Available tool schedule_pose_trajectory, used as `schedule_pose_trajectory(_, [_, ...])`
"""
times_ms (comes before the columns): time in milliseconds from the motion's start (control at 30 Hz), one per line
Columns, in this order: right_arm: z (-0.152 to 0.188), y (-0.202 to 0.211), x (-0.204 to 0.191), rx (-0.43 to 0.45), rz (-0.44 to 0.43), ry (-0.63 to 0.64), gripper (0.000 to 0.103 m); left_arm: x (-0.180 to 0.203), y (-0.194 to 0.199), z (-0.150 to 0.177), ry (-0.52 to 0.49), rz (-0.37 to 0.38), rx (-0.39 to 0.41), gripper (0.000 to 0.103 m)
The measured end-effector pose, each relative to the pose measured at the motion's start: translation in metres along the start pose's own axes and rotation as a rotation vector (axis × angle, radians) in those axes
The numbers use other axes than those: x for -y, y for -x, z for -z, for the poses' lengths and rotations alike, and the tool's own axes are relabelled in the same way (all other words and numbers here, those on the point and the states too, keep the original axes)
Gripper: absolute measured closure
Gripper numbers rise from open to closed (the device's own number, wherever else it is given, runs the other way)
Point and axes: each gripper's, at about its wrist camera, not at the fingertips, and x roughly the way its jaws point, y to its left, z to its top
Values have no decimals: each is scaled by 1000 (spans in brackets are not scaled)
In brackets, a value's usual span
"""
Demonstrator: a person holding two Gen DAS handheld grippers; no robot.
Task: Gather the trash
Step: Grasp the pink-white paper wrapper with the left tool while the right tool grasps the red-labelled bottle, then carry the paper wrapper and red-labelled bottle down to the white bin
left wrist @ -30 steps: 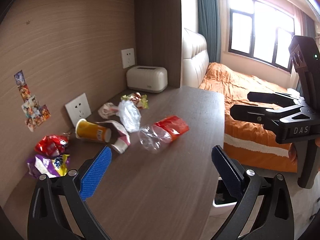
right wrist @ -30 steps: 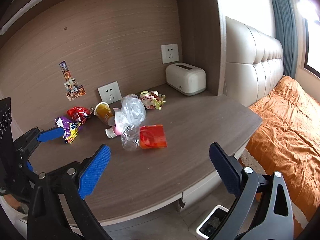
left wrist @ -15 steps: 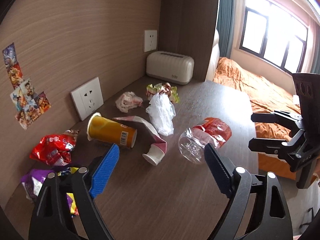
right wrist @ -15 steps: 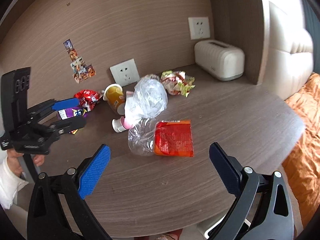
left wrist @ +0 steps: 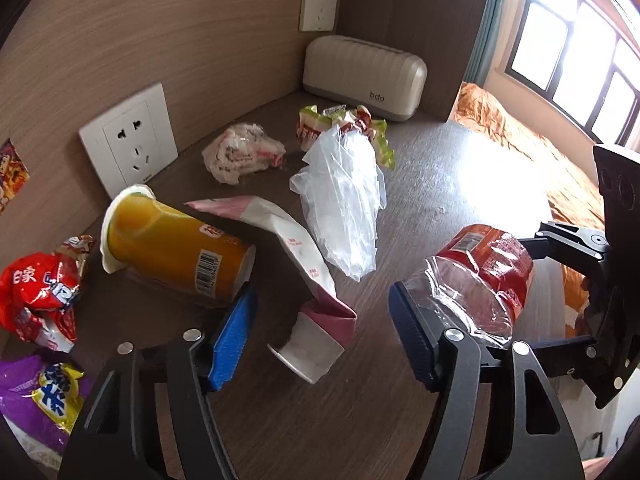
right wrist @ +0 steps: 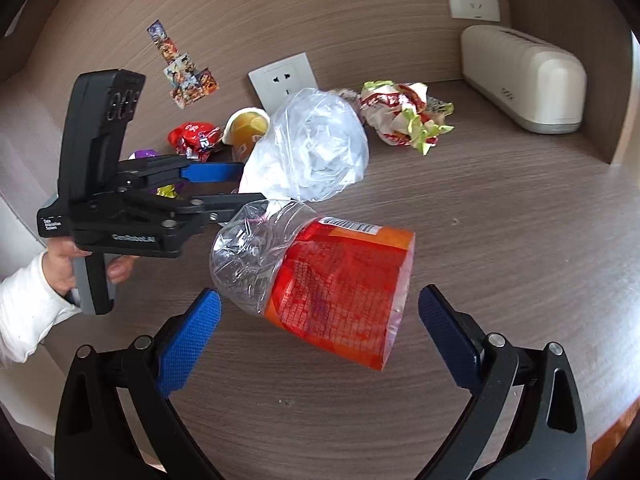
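Trash lies on a brown desk [left wrist: 440, 168]. My left gripper [left wrist: 320, 332] is open around a pink-and-white carton [left wrist: 308, 264] with a white cap. A yellow cup [left wrist: 176, 248] lies left of it, a clear plastic bag [left wrist: 344, 196] behind. My right gripper [right wrist: 320, 328] is open around a crushed clear bottle with a red label [right wrist: 336, 280], which also shows in the left wrist view [left wrist: 476, 276]. The left gripper shows in the right wrist view [right wrist: 232, 196], its fingers [right wrist: 212, 172] beside the bottle's clear end.
A crumpled white wrapper [left wrist: 240, 152], a green-red wrapper [left wrist: 344, 120], a red packet [left wrist: 40, 288] and a purple packet [left wrist: 36, 400] lie about. A cream box [left wrist: 364, 76] stands at the back corner. Wall sockets [left wrist: 128, 140] line the wall. An orange bed [left wrist: 552, 160] is to the right.
Both grippers have moved forward and down toward the trash. The left now brackets the pink carton and the right brackets the bottle. Both stay open.
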Motion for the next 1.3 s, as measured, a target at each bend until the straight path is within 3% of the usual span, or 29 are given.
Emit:
schedule_pose_trajectory(133, [-2, -8, 2, -13, -49, 12, 4, 4, -14, -2, -8, 5, -34, 44])
schedule_pose_trajectory(167, [-2, -10, 1, -13, -59, 19, 5, 4, -17, -2, -9, 0, -40, 49])
schedule_pose_trajectory(233, [-3, -9, -2, -3, -74, 37, 25, 5, -20, -3, -16, -14, -41, 65])
schedule_pose_trajectory(267, [-4, -9, -3, -2, -94, 38, 43, 6, -20, -3, -15, -9, -43, 75])
schedule_pose_trajectory(300, [-4, -11, -3, -14, -109, 33, 61, 7, -21, -4, -11, -10, -46, 74])
schedule_pose_trajectory(333, [-4, -12, -5, -20, -118, 35, 73, 8, -21, -4, -13, -14, -45, 74])
schedule_pose_trajectory(367, [-3, -11, -7, -13, -113, 44, 81, 10, -20, -3, -19, -21, -42, 75])
schedule_pose_trajectory(433, [-5, -8, -11, 0, -122, 56, 87, 13, -16, -2, -12, -26, -25, 75])
schedule_pose_trajectory(700, [-13, 24, -23, 95, -100, 40, 98, 21, 18, 2, -2, -42, 31, 75])
schedule_pose_trajectory(1067, [-16, 63, -53, 175, -24, 44, 98, 32, 82, 11, -38, -48, 95, 75])
schedule_pose_trajectory(1300, [-9, 96, -86, 240, 53, 24, 98, 43, 129, 18, -71, 4, 156, 75])
